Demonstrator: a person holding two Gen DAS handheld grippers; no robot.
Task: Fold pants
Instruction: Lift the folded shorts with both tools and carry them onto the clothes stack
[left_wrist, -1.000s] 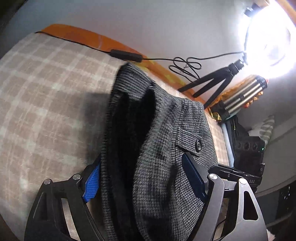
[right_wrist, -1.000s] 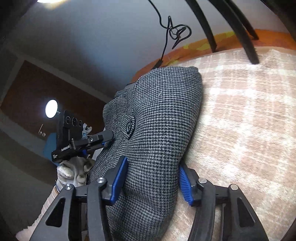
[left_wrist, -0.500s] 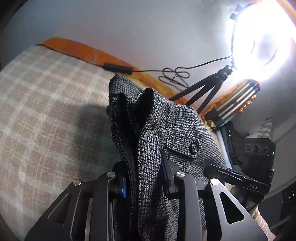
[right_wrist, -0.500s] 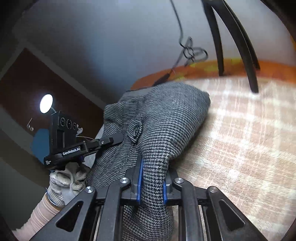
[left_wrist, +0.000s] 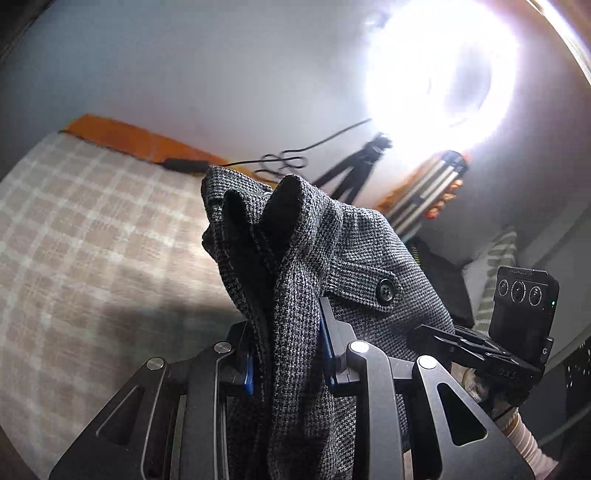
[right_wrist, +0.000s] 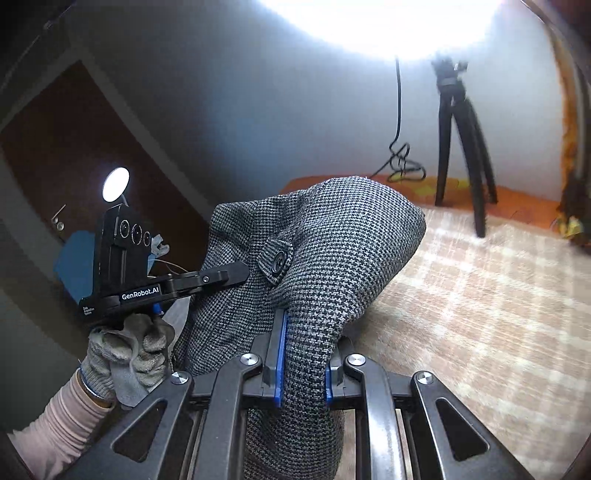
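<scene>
The grey houndstooth pants (left_wrist: 332, 266) are lifted above the plaid bed cover (left_wrist: 92, 240), waistband bunched, a black button (left_wrist: 385, 291) on a pocket flap facing me. My left gripper (left_wrist: 286, 354) is shut on a fold of the pants' waist. My right gripper (right_wrist: 303, 362) is shut on another bunch of the same pants (right_wrist: 332, 251). The left gripper's body (right_wrist: 147, 280) shows in the right wrist view, held by a gloved hand (right_wrist: 125, 347). The right gripper's body (left_wrist: 517, 325) shows in the left wrist view.
A bright ring light (left_wrist: 439, 62) on a black tripod (right_wrist: 461, 140) stands at the bed's far edge with a coiled cable (left_wrist: 284, 162). An orange sheet edge (left_wrist: 140, 140) runs along the wall. A dark door (right_wrist: 74, 147) is at the left.
Both grippers went from open around the pants to shut on them, then lifted the waist upward off the bed. The views tilted up toward the wall and light.
</scene>
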